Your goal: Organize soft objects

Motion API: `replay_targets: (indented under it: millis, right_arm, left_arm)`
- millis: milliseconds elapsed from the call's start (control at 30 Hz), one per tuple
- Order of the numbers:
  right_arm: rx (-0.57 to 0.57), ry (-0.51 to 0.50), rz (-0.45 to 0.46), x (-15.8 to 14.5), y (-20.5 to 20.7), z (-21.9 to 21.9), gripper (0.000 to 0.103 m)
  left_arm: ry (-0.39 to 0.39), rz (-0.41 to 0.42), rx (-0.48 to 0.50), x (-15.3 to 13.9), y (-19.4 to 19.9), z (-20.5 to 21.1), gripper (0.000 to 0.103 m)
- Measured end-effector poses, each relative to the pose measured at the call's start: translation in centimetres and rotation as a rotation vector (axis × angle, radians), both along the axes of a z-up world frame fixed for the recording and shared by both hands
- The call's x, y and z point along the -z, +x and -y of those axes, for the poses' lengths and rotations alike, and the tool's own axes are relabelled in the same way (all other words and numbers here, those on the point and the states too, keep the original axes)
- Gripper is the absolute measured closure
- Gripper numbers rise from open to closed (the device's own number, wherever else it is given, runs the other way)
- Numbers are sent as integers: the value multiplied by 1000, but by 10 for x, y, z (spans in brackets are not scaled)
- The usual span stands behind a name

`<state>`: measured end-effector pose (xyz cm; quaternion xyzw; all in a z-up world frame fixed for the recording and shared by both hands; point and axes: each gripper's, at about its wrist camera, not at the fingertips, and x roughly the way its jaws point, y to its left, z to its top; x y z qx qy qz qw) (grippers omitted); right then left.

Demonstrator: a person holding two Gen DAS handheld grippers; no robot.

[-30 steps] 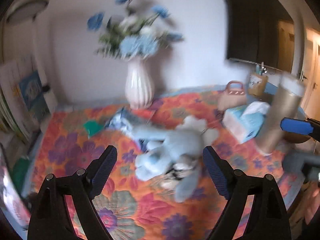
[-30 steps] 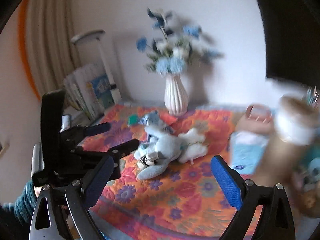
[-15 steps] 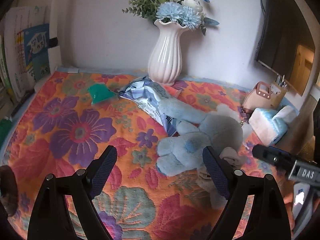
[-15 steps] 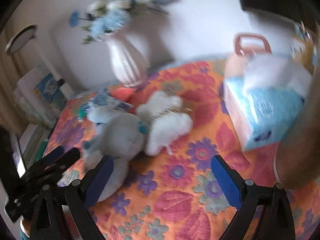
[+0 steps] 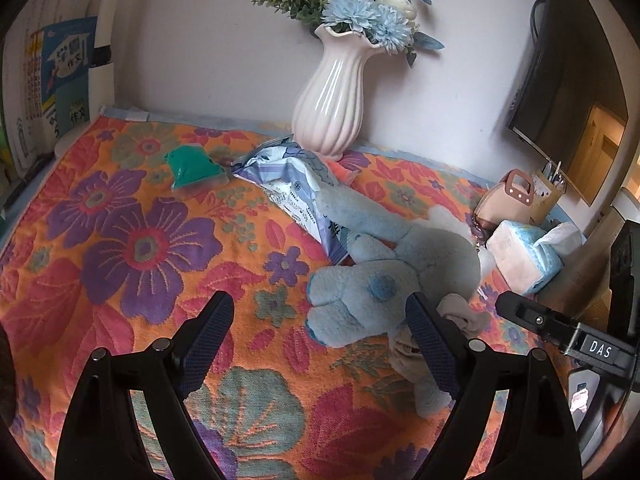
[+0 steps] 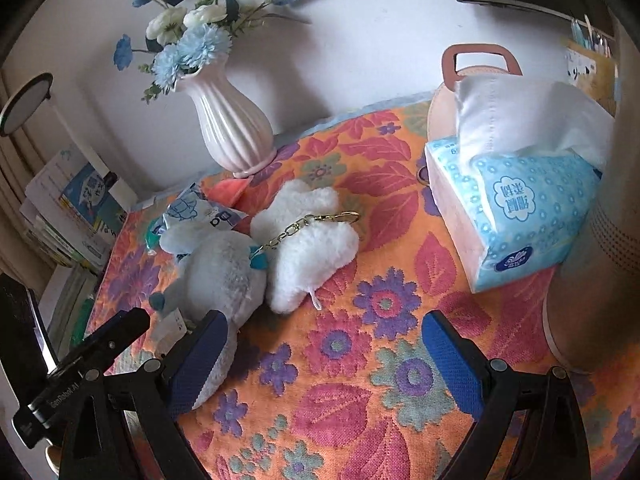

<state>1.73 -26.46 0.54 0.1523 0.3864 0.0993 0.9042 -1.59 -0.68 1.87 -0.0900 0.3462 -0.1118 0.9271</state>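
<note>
A light blue plush toy point(image 5: 384, 276) lies on the flowered cloth point(image 5: 132, 248); in the right wrist view it shows as a grey-blue heap point(image 6: 220, 268). A white fluffy keychain plush point(image 6: 308, 240) with a gold chain lies against it. A crumpled grey-beige cloth point(image 5: 452, 316) sits by the plush. A soft blue-white packet point(image 5: 296, 184) and a small green pouch point(image 5: 192, 166) lie further back. My left gripper point(image 5: 320, 340) is open and empty, just in front of the blue plush. My right gripper point(image 6: 324, 360) is open and empty, just in front of both plush toys.
A white ribbed vase point(image 5: 336, 96) with blue flowers stands at the back by the wall. A tissue pack point(image 6: 516, 204), a pink handbag point(image 5: 508, 204) and a tall tan cylinder point(image 6: 600, 240) stand on the right. Books point(image 5: 52, 80) stand at the left edge.
Both grippers have moved in closer to the plush toys and lower over the cloth. The right gripper swung right, toward the tissue pack. Both stayed open.
</note>
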Motion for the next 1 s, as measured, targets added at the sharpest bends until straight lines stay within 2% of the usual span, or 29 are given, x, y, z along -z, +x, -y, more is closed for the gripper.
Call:
replay_targets:
  millis: [200,1000]
  right_arm:
    - [-3,-18,0,0,0,-3,6]
    - [-3,10,-23,3,3,-1,6]
  left_arm:
    - [-1,1,3,0,0,0,16]
    - [-17,-5,7,1,1,-3,16]
